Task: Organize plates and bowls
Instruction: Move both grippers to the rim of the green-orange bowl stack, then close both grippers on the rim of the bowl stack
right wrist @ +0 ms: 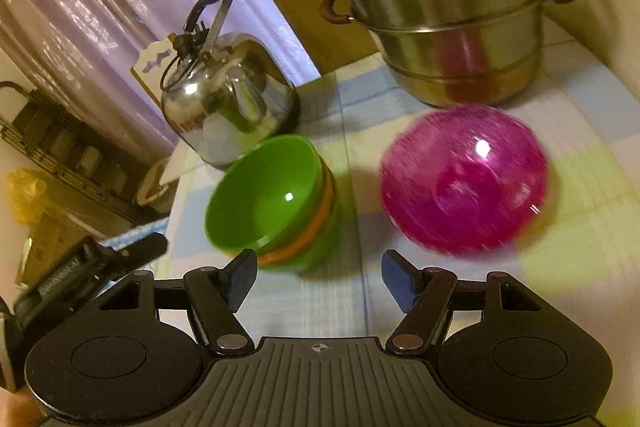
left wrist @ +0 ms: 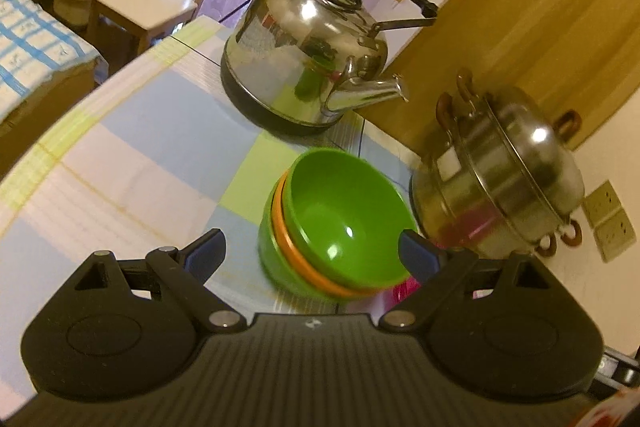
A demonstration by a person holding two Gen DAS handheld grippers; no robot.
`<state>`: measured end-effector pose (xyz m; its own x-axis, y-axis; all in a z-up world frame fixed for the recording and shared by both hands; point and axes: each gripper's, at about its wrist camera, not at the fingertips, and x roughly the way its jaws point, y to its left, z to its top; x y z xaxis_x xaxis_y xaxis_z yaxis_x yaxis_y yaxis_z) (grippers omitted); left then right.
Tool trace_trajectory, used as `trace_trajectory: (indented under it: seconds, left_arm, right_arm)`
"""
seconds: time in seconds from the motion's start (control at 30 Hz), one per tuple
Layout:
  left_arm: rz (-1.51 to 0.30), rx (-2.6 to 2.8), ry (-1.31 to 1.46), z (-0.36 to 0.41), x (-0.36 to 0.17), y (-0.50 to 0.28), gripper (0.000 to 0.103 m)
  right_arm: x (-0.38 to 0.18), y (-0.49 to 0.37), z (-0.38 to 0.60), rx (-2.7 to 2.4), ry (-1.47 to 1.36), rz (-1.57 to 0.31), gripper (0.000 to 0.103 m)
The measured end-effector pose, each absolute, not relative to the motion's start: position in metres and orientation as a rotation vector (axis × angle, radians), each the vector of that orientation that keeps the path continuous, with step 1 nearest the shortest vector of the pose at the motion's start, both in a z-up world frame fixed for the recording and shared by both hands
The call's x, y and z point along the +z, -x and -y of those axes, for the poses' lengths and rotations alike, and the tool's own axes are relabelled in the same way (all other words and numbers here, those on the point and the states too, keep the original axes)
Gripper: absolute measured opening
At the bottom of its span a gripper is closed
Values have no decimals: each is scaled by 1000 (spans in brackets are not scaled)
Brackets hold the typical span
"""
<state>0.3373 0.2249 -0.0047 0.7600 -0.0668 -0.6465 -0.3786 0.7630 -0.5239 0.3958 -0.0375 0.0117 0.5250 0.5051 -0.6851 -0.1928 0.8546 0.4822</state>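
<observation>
Black, ribbed gripper housing fills the bottom of both my wrist views. Ahead of my left gripper (left wrist: 312,251) the blue-padded fingers (left wrist: 208,253) stand wide apart with nothing clamped; the stack of bowls (left wrist: 336,223) sits on the checked tablecloth (left wrist: 132,147) in line with the gap, just beyond the tips. It is a green bowl nested in an orange one, with another green one under that (the picture is a bit smeared). Behind it stands a shiny kettle (left wrist: 308,55), and to the right a lidded steel steamer pot (left wrist: 500,179).

My right gripper (right wrist: 318,279) also has its fingers apart and empty, above bare cloth between the bowl stack, ahead on the left, and a pink bowl (right wrist: 464,179) ahead on the right, which touches neither.
</observation>
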Motion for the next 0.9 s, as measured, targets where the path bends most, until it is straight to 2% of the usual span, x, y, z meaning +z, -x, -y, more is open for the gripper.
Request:
trace_trajectory:
  seconds: [0.3, 0.47, 0.7, 0.9]
  left_arm:
    - [-726, 174, 764, -246, -40, -376, 87]
    - [-753, 140, 804, -252, -59, -390, 80]
    - [-765, 125, 801, -251, -71, -400, 61]
    - [-755, 111, 769, -246, -70, -408, 54]
  right_arm:
    - [-13, -453, 13, 430, -381, -978, 69]
    - [-28, -477, 6, 438, -389, -1012, 69]
    - [-44, -498, -5, 451, -403, -1049, 69]
    - [-64, -505, -10, 436, -399, -1092, 68]
